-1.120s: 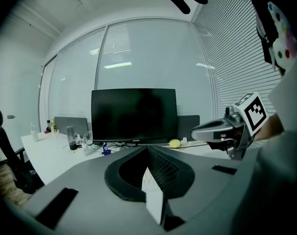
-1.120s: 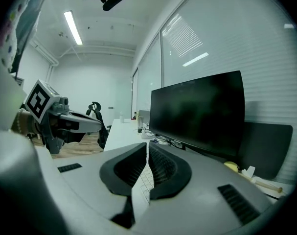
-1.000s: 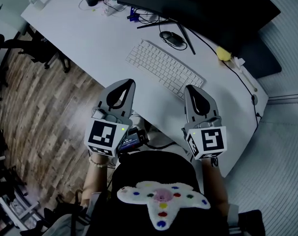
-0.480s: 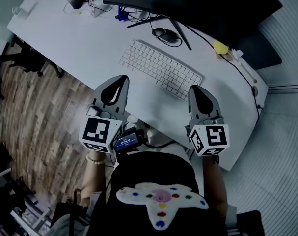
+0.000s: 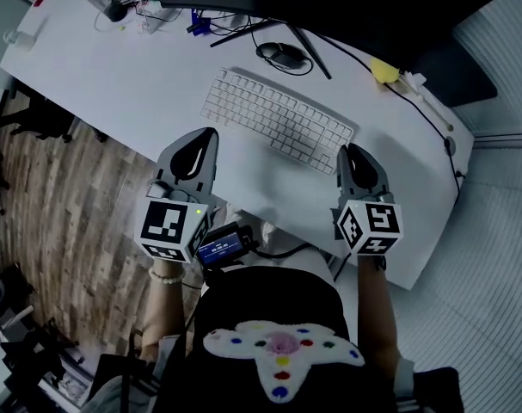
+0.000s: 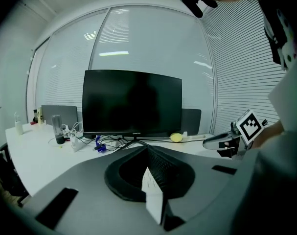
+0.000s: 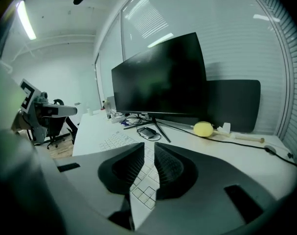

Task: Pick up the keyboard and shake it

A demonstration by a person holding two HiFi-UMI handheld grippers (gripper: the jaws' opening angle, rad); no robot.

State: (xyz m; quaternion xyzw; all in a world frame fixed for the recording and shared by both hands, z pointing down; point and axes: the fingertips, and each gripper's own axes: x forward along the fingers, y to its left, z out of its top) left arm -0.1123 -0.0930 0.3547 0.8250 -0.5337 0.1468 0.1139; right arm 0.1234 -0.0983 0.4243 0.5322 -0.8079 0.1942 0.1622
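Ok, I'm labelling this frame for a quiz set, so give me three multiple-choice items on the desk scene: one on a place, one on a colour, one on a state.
1. The mouse lies: A) beyond the keyboard, by the monitor stand; B) on top of it; C) nearer the person than it.
2. The keyboard is: A) black; B) white; C) red.
3. The keyboard is: A) lifted clear; B) standing on edge; C) flat on the desk.
Key: 1 A, the head view shows it past the keys; 2 B, pale keys; 3 C, the left gripper and right gripper hold nothing.
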